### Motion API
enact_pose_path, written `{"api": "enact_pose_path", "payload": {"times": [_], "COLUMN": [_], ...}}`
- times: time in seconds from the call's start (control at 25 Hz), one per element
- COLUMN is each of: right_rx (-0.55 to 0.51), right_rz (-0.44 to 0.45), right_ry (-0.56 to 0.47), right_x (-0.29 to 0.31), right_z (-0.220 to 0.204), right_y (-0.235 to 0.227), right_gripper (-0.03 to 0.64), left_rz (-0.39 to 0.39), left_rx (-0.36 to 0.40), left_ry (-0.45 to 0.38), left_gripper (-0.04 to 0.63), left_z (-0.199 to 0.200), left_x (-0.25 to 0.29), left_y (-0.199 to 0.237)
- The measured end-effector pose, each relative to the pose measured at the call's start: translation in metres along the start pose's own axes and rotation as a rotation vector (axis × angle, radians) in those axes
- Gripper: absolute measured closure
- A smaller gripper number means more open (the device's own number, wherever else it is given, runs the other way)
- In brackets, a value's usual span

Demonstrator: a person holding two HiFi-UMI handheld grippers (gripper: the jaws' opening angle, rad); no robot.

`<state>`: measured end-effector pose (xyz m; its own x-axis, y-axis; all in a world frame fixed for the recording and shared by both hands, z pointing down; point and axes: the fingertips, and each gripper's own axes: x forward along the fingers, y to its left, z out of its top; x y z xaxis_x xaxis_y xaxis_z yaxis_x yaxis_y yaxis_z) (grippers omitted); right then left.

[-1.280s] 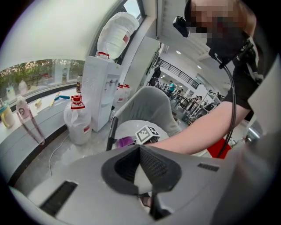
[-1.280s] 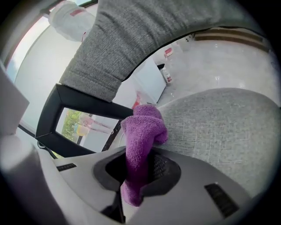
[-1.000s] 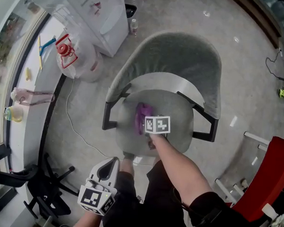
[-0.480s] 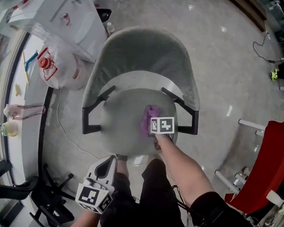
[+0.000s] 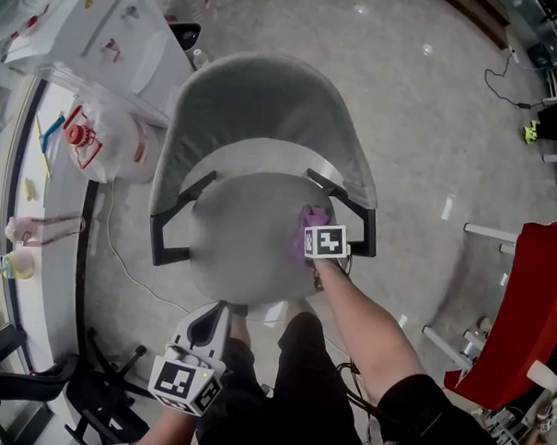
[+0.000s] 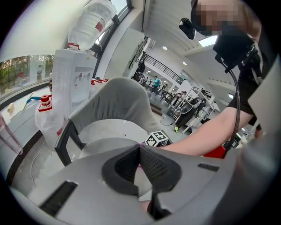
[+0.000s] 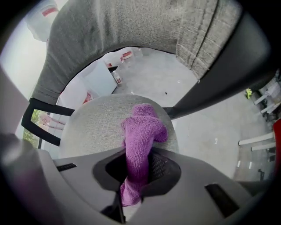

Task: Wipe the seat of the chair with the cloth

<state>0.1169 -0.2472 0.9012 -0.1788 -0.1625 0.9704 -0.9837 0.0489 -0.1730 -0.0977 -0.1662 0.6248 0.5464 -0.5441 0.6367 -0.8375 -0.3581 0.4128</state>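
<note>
Purple terry cloth [image 7: 141, 132]: bunched, lying on the right part of the round grey fabric seat [image 5: 236, 238], just beside the black armrest [image 5: 363, 232] on the person's right
Right hand-held gripper [image 7: 138, 169]: jaws clamped on the cloth's near end, and the free end folds forward onto the seat
Left hand-held gripper [image 6: 139, 149]: jaws closed together with nothing between them, held off the seat's front edge beside the person's dark trouser leg
Grey tub chair [image 5: 265, 106]: curved backrest wraps round the seat's far side
Pale stone floor [image 5: 430, 131]: white plastic bag with red print [image 5: 112, 140] lies left of the chair; red chair [image 5: 528, 311] stands well apart on the right
</note>
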Motion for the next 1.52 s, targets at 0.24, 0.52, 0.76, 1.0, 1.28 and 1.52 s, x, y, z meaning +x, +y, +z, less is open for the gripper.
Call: {"api": "enact_pose_path", "payload": {"times": [0.24,0.52,0.76,1.0,1.28,1.52], "right_rx": [-0.059,-0.154,-0.198,-0.177,-0.169,-0.156], "right_rz": [-0.096,0.126,0.367,0.488,0.451,0.397], "right_ry": [-0.020,-0.084,-0.043,0.049,0.103,0.104], "right_x": [-0.017,-0.022,-0.014,0.012,0.040,0.037], "right_z": [-0.003,-0.006,-0.027,-0.053,-0.060,-0.055], "right_y": [0.004,0.129,0.257,0.322,0.311,0.258], "right_gripper": [0.549,0.549,0.549,0.549,0.549,0.549], "left_rz": [0.001,0.015,0.079,0.153,0.175,0.148], "left_rx": [-0.015,-0.001,-0.036,-0.080,-0.099,-0.095], "left_ry": [-0.010,-0.037,-0.047,-0.034,-0.020,-0.001], "left_gripper": [0.589,0.589,0.589,0.589,0.589,0.589], "left_z": [0.000,0.001,0.000,-0.015,-0.032,-0.027], "left_x": [-0.010,-0.042,-0.075,-0.099,-0.105,-0.083], "left_y": [0.007,0.039,0.076,0.105,0.113,0.092]}}
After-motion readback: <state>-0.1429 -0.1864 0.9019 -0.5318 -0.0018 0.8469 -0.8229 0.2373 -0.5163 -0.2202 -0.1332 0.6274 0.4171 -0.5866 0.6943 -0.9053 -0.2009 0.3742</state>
